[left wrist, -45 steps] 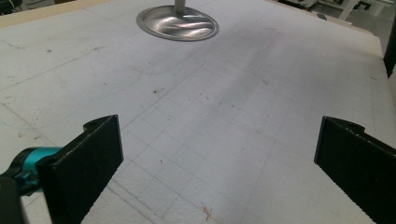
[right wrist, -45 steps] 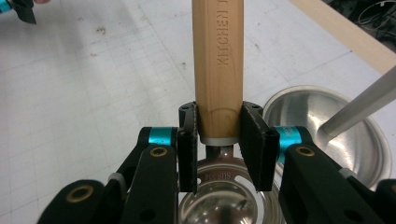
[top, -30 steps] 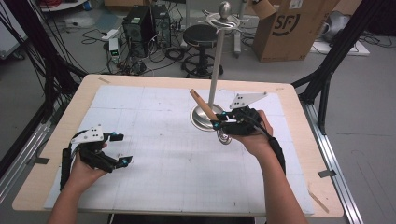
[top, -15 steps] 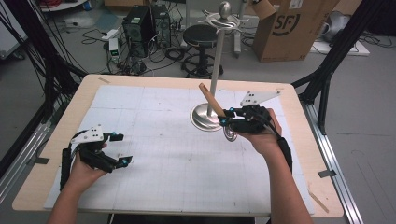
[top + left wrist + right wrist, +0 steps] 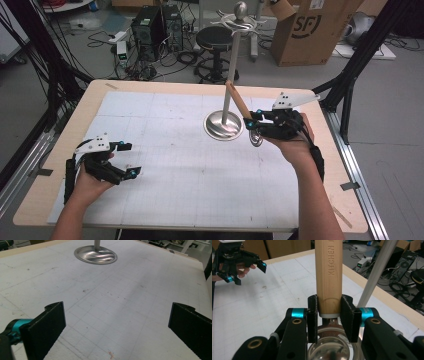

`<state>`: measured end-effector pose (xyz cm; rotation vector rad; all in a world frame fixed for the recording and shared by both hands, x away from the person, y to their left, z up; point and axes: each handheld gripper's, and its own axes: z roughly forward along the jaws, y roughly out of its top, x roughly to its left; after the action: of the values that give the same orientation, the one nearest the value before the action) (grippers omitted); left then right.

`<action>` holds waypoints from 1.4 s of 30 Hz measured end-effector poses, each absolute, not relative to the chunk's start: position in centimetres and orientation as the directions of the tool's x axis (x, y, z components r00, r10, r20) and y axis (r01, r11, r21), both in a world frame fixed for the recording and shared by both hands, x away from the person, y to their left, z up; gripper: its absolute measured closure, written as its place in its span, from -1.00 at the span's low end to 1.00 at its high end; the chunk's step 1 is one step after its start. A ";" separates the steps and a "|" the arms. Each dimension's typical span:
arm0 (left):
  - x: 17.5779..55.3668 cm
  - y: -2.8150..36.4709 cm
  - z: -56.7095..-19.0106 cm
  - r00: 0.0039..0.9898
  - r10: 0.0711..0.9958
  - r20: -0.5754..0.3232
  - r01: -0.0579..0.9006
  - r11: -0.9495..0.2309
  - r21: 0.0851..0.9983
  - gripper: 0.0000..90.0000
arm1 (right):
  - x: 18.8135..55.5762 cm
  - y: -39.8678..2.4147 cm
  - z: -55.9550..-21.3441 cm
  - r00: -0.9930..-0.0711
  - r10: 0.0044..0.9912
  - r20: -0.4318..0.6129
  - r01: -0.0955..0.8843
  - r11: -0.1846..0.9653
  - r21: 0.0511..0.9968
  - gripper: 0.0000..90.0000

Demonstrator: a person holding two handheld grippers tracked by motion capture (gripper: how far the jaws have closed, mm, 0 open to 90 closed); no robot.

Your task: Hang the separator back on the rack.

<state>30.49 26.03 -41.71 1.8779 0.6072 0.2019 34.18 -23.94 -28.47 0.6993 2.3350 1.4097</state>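
My right gripper (image 5: 329,317) pinches the wooden handle (image 5: 328,272) just above its metal bowl (image 5: 329,347): stiff, light, bowl-heavy, so I grip low; left gripper (image 5: 125,159) spread, idle

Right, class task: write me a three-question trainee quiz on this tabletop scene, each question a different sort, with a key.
1. True or false: the right gripper is shut on the wooden-handled utensil.
2. Which gripper stands open above bare table: A left, B right?
3. Fill in: the stand's round base is made of shiny ____.

Key: 1 true. 2 A, the left gripper. 3 metal.
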 end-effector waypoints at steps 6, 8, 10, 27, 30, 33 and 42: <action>30.5 26.0 -41.7 0.856 0.497 -0.143 0.310 -0.272 0.911 -0.96 | 34.1 -24.7 -27.9 -0.822 0.569 -0.018 0.237 0.372 0.897 0.54; 30.5 26.0 -41.7 0.856 0.497 -0.142 0.308 -0.270 0.912 -0.96 | 34.0 -25.1 -27.6 -0.818 0.576 -0.018 0.238 0.366 0.899 0.54; 30.5 26.0 -41.7 0.856 0.497 -0.142 0.308 -0.269 0.913 -0.96 | 34.0 -25.6 -26.9 -0.813 0.581 -0.024 0.226 0.354 0.907 0.54; 30.5 25.9 -41.6 0.856 0.497 -0.143 0.310 -0.271 0.911 -0.96 | 34.4 -27.5 -24.2 -0.795 0.606 -0.032 0.207 0.320 0.924 0.54; 30.5 26.0 -41.6 0.855 0.498 -0.141 0.309 -0.273 0.911 -0.96 | 34.5 -27.7 -24.0 -0.794 0.607 -0.031 0.204 0.314 0.927 0.54; 30.5 26.0 -41.6 0.855 0.499 -0.141 0.309 -0.271 0.912 -0.96 | 34.6 -28.1 -23.6 -0.798 0.602 -0.038 0.190 0.311 0.931 0.54; 30.5 26.0 -41.6 0.854 0.500 -0.140 0.310 -0.274 0.911 -0.96 | 35.3 -28.9 -21.9 -0.787 0.616 -0.043 0.183 0.300 0.936 0.54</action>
<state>30.46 25.96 -41.65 1.8808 0.6054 0.2068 35.34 -28.89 -21.86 0.7144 2.1780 1.4887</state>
